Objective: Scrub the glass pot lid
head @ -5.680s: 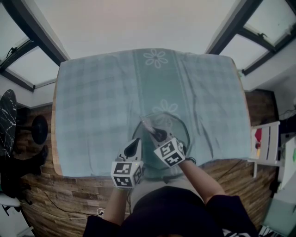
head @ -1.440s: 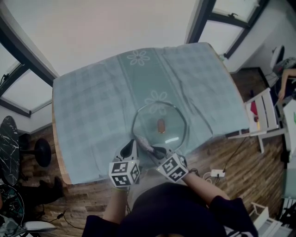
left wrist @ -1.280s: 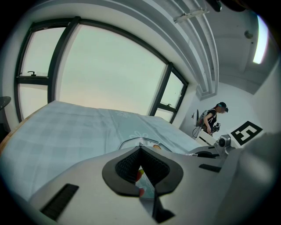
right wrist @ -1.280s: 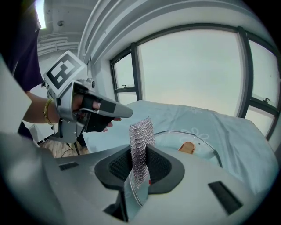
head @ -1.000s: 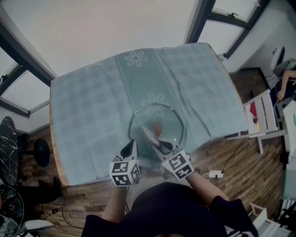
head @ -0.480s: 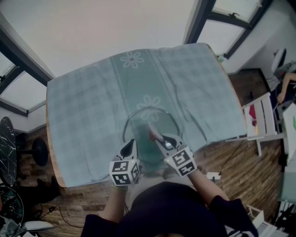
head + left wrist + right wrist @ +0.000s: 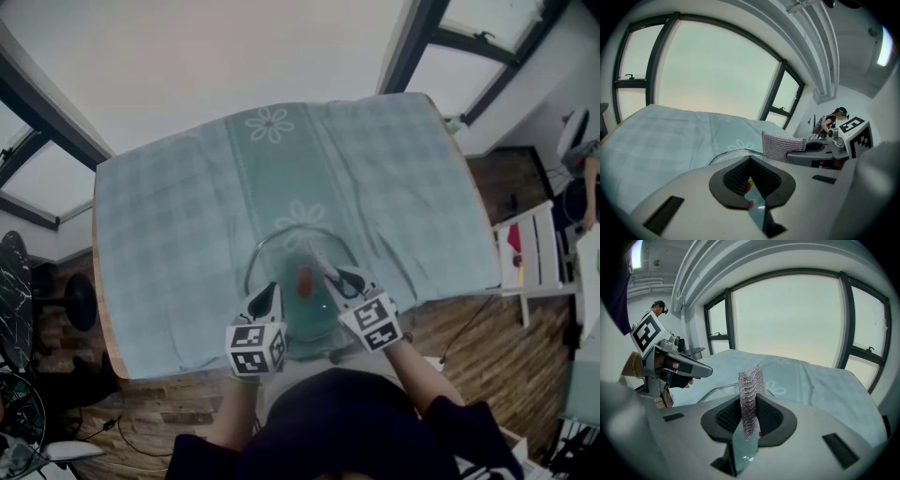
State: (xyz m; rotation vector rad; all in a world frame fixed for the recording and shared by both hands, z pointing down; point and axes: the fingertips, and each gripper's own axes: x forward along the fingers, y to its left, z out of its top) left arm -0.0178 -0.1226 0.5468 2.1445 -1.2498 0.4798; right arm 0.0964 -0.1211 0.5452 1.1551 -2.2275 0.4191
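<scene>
To the left of my left jaws, and far ahead of them, spreads the pale teal checked tablecloth with white flower prints point(image 7: 178, 216). My left gripper point(image 7: 750, 161) has its jaws pressed together, with nothing pinched between the pads. Its tips sit over the near-left part of the round clear glass pot lid with a metal rim point(image 7: 281, 253); I cannot tell whether they touch the glass. The rim curves away to the left of those tips and on ahead of them. Just to their right, between my two grippers, stands the lid's small reddish-brown knob point(image 7: 303, 281). Right of the knob, my right gripper point(image 7: 343, 281) pinches a silvery-grey woven mesh scrubbing cloth point(image 7: 750, 390). The strip stands out past the pads and points forward over the lid's right half. The lid lies flat on the tablecloth beneath both pairs of jaws, close to the cloth's near edge.
</scene>
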